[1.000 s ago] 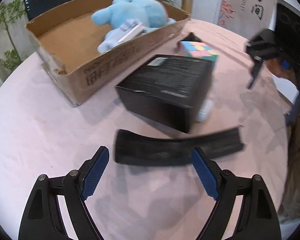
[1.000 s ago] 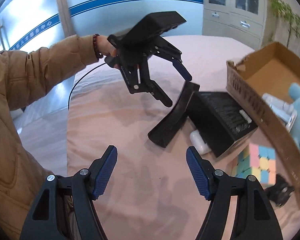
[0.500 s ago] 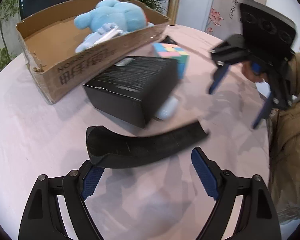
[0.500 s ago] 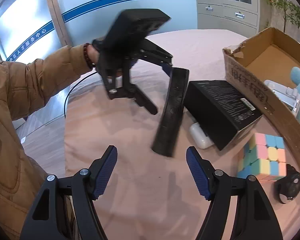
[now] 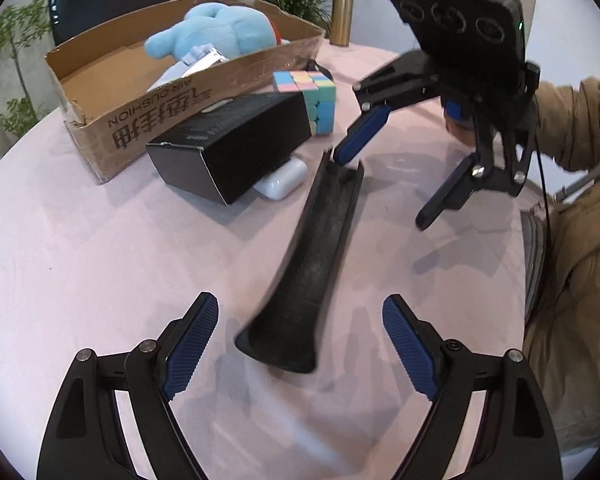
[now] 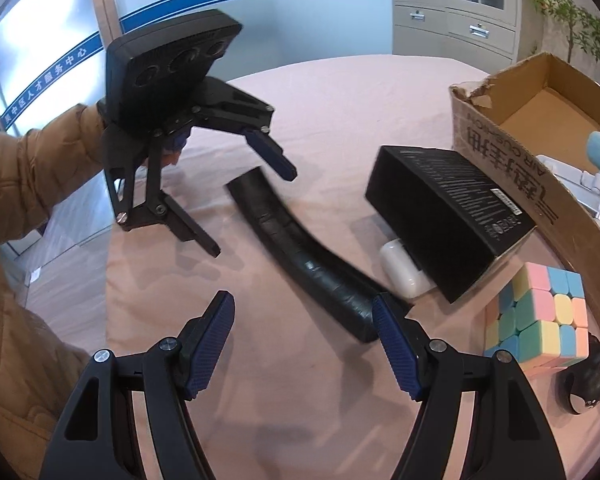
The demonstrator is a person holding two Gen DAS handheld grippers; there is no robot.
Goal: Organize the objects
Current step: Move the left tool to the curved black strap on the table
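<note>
Left wrist view: the left gripper (image 5: 300,344) stands with jaws spread wide, nothing between the ribbed blue pads (image 5: 192,346).
Curved piece: a long black trough-shaped rubbery strip (image 5: 312,256) lies on the pink tablecloth (image 5: 100,260); its flared near end sits between the left fingertips and a little ahead, touching neither.
Right gripper (image 5: 392,176): open, empty; one blue fingertip (image 5: 360,136) is at the strip's far end, contact unclear.
Right wrist view: the strip shows its convex, taped-looking back, one end just beside that gripper's right pad (image 6: 396,348).
Black box: a matte black cardboard carton (image 5: 232,148) with fine print, resting partly on a smooth white pebble-shaped case (image 5: 282,178).
Cube: a pastel puzzle cube (image 5: 312,96), close behind the carton.
Cardboard box: an open brown corrugated box (image 5: 148,112) with a torn corner, holding a fuzzy light-blue plush toy (image 5: 216,34).
Small black item (image 6: 588,380): glossy, beside the cube; unidentifiable.
</note>
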